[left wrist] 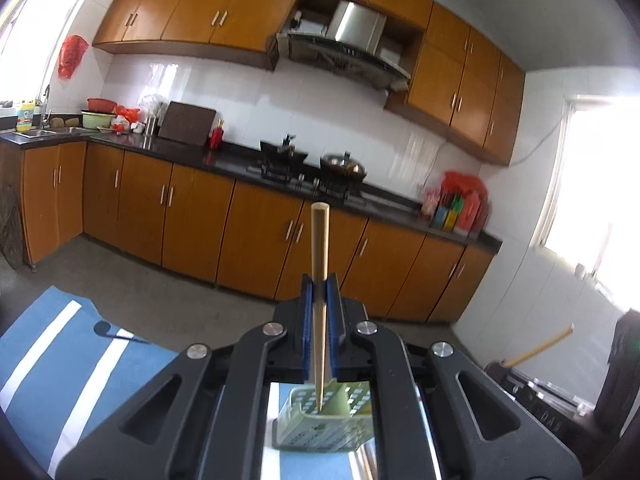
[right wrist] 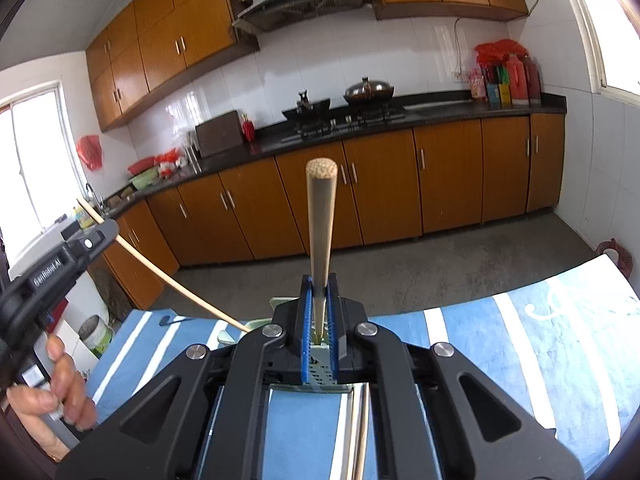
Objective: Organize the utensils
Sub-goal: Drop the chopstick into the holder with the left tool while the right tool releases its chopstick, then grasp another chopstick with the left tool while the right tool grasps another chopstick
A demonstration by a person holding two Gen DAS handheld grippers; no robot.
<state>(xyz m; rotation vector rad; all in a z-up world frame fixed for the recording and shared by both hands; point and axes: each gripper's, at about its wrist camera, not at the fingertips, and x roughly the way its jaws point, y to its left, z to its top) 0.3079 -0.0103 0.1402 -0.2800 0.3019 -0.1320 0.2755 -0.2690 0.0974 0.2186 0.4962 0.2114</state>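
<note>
Here each claw is clenched on one chopstick. The left claw (left wrist: 320, 288) grips its chopstick (left wrist: 320, 240) with the thin tip pointing down and back toward the camera, right over the holder (left wrist: 320, 424), a green perforated basket standing on the blue striped surface (left wrist: 60, 368). The stick's long axis runs steeply, nearly in line with the holder's open top, so the tip looks near to entering. The right claw (right wrist: 320, 292) holds its own chopstick (right wrist: 320, 216) likewise, thick end up, with the holder just below and ahead. In the right view the left hand (right wrist: 52, 392) tilts its tool downward, slanting the stick toward the holder. The left seems nearer.
</note>
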